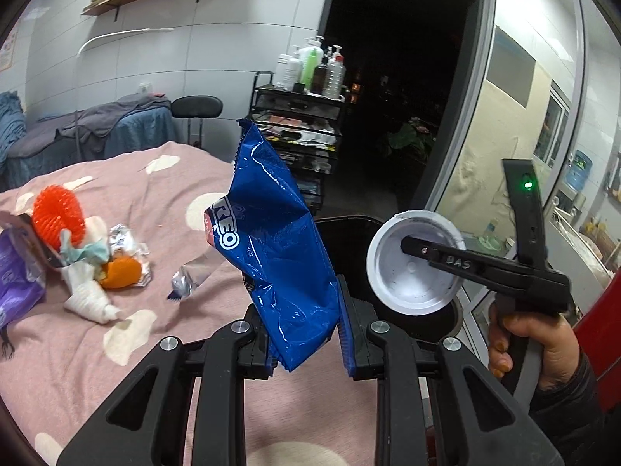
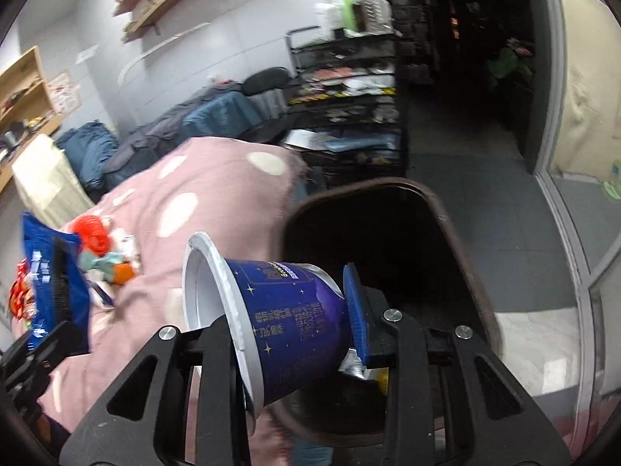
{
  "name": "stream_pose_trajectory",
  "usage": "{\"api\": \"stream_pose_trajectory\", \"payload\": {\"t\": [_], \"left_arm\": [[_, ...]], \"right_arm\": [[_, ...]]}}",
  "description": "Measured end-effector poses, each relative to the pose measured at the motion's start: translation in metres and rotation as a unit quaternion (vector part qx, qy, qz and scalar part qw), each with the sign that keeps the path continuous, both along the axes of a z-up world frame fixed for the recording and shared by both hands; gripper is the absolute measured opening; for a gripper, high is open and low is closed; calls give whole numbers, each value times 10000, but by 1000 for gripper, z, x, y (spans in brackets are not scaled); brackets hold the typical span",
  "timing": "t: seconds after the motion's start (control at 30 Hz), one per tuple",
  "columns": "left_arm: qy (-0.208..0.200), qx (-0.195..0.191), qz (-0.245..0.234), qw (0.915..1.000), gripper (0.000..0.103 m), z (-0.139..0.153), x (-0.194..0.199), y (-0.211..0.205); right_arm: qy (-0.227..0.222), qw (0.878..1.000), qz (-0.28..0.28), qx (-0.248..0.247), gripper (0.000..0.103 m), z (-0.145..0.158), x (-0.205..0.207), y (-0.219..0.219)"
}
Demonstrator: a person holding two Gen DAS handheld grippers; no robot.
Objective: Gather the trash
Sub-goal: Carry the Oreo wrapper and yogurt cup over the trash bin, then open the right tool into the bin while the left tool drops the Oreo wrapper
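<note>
Left gripper [image 1: 306, 334] is clamping the lower end of a blue wrapper [image 1: 271, 240], jaws closed on it, the wrapper standing up over the pink bedspread [image 1: 155, 194] beside the dark bin [image 2: 388, 233]. Right gripper [image 2: 295, 334] is gripping a purple cup [image 2: 287, 322] on its side, one finger inside the white mouth, the blue pad [image 2: 357, 310] pressing the base; the cup is hanging above the bin's near rim. More litter [image 1: 85, 248] is lying in a pile on the bedspread, well apart from both grippers.
</note>
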State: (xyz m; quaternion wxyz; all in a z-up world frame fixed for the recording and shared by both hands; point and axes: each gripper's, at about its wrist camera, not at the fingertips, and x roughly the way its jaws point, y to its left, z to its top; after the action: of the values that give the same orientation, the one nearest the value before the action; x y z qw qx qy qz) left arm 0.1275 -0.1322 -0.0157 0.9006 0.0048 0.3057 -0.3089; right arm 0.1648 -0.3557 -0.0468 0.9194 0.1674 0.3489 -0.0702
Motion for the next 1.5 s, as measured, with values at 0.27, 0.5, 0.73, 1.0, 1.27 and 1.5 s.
{"api": "stream_pose_trajectory", "payload": {"t": [0.27,0.5,0.73,1.0,1.27,1.5], "left_arm": [[367,130,-441,9983,25,-17,9,-36],[529,357,-721,9954,24,-25,10,-61],[743,485,-908,9919,25,-33,13,-78],[866,609,-1031,9890,25,-37,16,-94],[1021,837,-1242,9834,25,-46,22,-123],[1225,1101,-1360,9769,25,-58,32,-151]], "right_arm": [[911,9953,-294,138,31,-57,20,-30],[1546,9876,-269,94,39,-94,35,-33],[1548,9876,-243,85,70,-98,33,-29],[935,9934,-652,96,77,-66,4,-40],[217,9904,-1363,57,83,-23,-30,-66],[-90,9859,-1669,-97,85,0,-47,-81]]}}
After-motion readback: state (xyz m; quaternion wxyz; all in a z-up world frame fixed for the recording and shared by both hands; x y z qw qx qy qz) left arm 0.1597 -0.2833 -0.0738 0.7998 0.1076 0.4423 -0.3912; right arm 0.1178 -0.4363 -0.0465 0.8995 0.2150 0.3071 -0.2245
